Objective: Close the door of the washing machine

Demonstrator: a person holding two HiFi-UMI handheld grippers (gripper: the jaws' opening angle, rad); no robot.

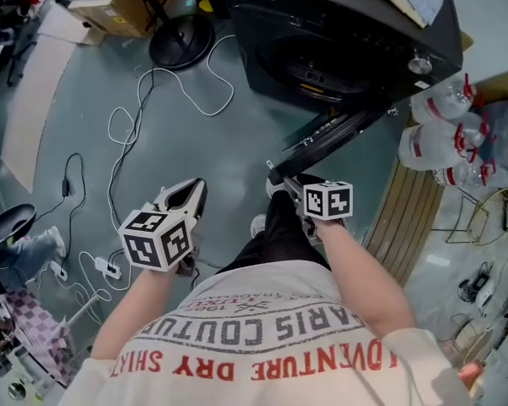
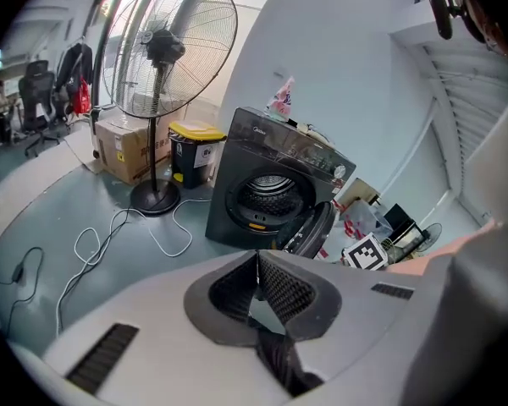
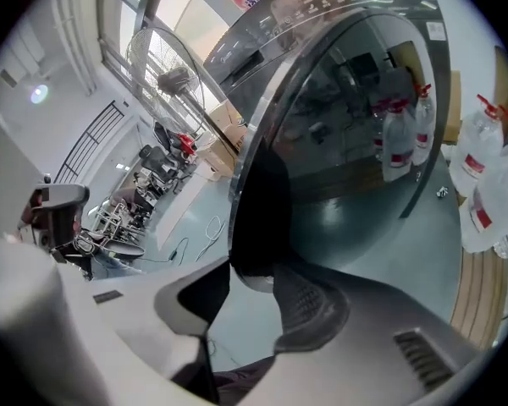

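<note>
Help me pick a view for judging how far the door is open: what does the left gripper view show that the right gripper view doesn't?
Only the left gripper view: the washing machine front in full, its drum opening and a yellow-lidded bin. Only the right gripper view: the door glass close up, its rim apparently gripped in the right tool. Both: the machine, its open door and the standing fan.

A pedestal fan (image 2: 163, 49) stands upright; just behind its base sit a cardboard box (image 2: 127, 148) and a bin (image 2: 195, 155) (yellow lid), white cables (image 2: 102, 239) looping before it.
</note>
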